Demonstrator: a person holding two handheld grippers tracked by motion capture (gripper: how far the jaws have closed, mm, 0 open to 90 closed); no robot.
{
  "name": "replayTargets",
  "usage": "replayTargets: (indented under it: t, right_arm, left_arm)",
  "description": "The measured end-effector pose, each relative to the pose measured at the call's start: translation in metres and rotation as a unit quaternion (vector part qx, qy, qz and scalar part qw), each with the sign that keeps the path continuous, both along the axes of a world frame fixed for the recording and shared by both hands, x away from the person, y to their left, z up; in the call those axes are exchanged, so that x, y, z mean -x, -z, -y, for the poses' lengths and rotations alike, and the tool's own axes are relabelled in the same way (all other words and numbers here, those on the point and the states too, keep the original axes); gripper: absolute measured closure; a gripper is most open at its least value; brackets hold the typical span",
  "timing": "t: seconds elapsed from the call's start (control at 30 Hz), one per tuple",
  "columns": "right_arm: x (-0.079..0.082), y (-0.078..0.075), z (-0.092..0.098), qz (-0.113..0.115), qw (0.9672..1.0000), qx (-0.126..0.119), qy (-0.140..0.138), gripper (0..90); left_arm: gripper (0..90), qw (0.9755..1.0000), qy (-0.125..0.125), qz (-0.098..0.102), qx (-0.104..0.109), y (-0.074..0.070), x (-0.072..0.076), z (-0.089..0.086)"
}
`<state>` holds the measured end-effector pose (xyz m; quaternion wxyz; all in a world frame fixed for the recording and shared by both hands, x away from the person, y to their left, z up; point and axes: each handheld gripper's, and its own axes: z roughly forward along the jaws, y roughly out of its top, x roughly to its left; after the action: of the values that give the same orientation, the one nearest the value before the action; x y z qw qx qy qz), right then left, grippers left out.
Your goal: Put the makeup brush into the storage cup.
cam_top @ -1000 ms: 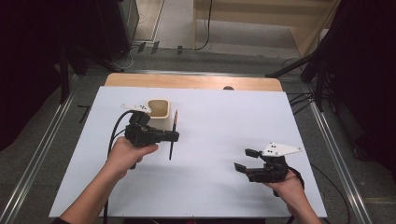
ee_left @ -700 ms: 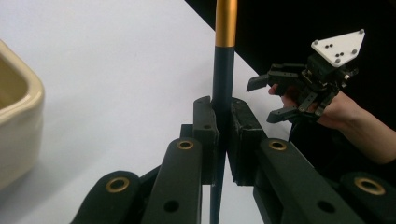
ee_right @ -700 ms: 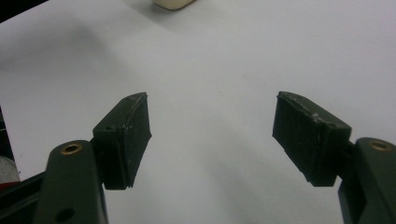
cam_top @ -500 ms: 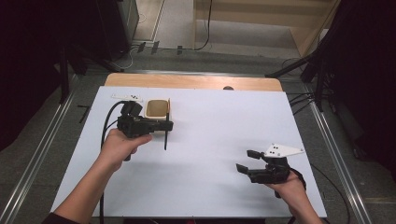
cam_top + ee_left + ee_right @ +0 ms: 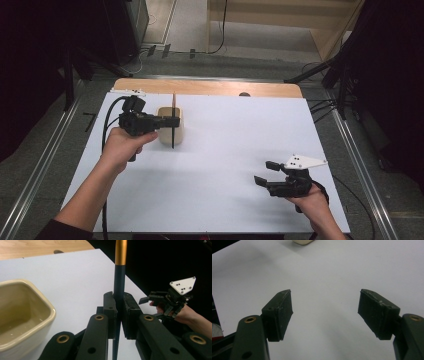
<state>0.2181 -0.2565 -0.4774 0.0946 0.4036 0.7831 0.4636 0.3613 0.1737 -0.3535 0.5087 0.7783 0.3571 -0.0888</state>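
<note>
My left gripper [image 5: 172,121] is shut on a thin dark stick [image 5: 173,137] with a gold-orange upper part, held upright. In the left gripper view the stick [image 5: 119,277] rises between the closed jaws of the left gripper [image 5: 118,296]. A cream ceramic cup [image 5: 165,136] stands on the table's left half; the stick hangs at its right side, and the cup's rim [image 5: 37,300] is just left of the jaws. My right gripper [image 5: 262,172] stands open at the near right, low over the table. In its own view the right gripper [image 5: 325,302] has bare white table between its jaws.
The white tabletop [image 5: 240,130] ends in a wooden strip [image 5: 215,88] at the far edge. A black cable [image 5: 107,125] trails from the left gripper along the left side. The right hand and its gripper [image 5: 150,307] appear far off in the left gripper view. Dark floor and metal rails surround the table.
The left gripper has carried the stick leftward and farther away, from in front of the cup to its right side. The right gripper has stayed nearly still.
</note>
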Motion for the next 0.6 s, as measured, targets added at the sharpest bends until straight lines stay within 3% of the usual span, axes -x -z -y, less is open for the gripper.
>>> replayTargets:
  t: [0.23, 0.6]
  right_arm:
    - [0.000, 0.000, 0.000, -0.001, 1.0000, 0.000, 0.000, 28.5]
    - [0.000, 0.000, 0.001, 0.002, 1.0000, -0.002, 0.001, 28.5]
  left_arm:
    - [83.8, 0.9998, -0.017, 0.012, 0.002, -0.012, -0.008, -0.006]
    - [83.7, 0.9975, -0.056, 0.040, -0.016, -0.021, -0.019, -0.008]
